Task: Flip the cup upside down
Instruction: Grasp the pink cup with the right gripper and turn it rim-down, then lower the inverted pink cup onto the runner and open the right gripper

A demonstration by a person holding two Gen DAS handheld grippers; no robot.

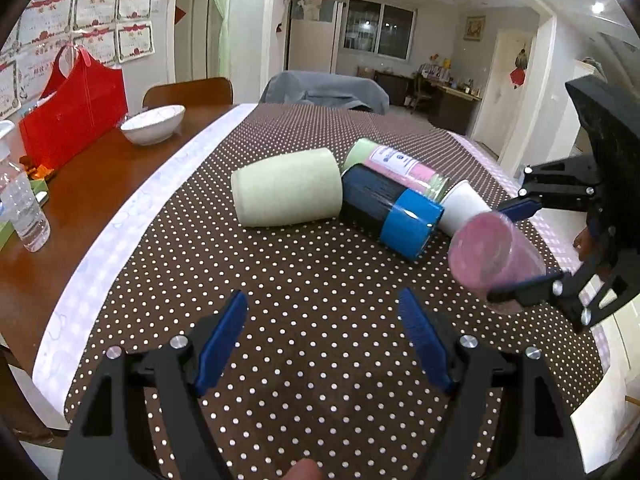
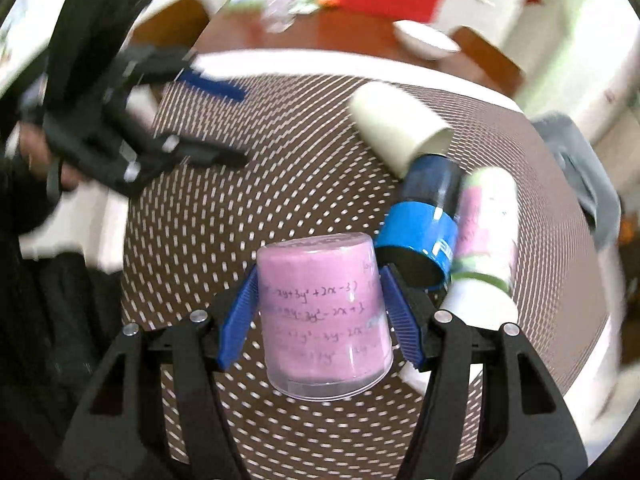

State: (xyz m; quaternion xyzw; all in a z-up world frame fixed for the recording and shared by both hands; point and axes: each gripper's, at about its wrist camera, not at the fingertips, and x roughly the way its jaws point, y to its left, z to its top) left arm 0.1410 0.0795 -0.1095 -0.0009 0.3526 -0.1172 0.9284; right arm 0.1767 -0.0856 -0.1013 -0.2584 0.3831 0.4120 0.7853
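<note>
My right gripper (image 2: pixel 320 312) is shut on a pink translucent cup (image 2: pixel 324 316) with handwriting on it. The cup's closed base points away from the camera and its rim points toward it. In the left wrist view the cup (image 1: pixel 490 256) hangs tilted above the dotted cloth, held by the right gripper (image 1: pixel 516 248) at the right. My left gripper (image 1: pixel 324 340) is open and empty over the cloth, nearer than the cups. The right wrist view is blurred by motion.
On the brown dotted tablecloth (image 1: pixel 280 280) lie a pale green cup (image 1: pixel 288 194), a blue cup (image 1: pixel 392 210), a pink-and-green labelled cup (image 1: pixel 396 166) and a white cup (image 1: pixel 464 208), all on their sides. A white bowl (image 1: pixel 154 124), a red bag (image 1: pixel 74 112) and a water bottle (image 1: pixel 22 200) stand at left.
</note>
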